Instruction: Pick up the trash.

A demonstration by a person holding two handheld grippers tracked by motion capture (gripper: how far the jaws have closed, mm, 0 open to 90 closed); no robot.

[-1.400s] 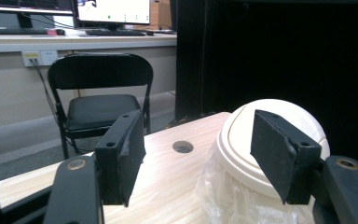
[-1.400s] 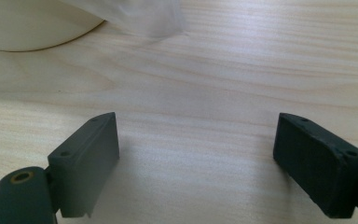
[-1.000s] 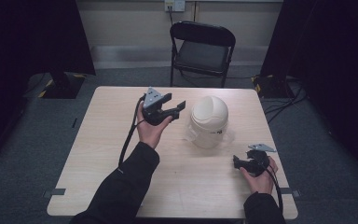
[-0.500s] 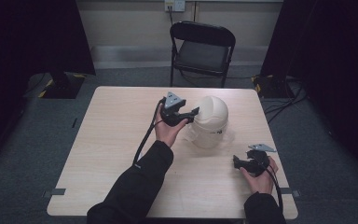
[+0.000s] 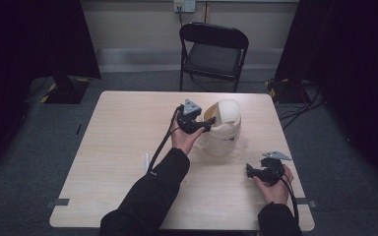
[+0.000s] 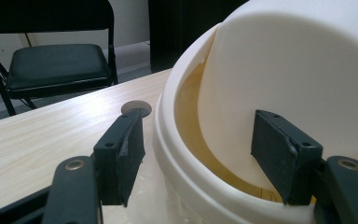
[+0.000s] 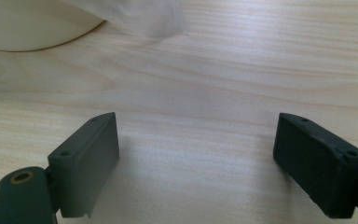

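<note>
Left tongs point(image 5: 207, 124) gape wide, straddling the rim of the cream swing-lid bin point(image 5: 222, 129) mid-worktop point(image 5: 118, 147), while right tongs point(image 5: 250, 170) sit open near the 4 o'clock edge.

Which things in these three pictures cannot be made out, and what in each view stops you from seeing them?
- Inside of the white bin: its tilted swing lid hides the contents in the left gripper view.
- Printing on the bin's side: too small in the high view.
- Small white object on the table: too small to identify in the high view.
- Translucent film: blurred, cut off by the right gripper view's top edge.
</note>
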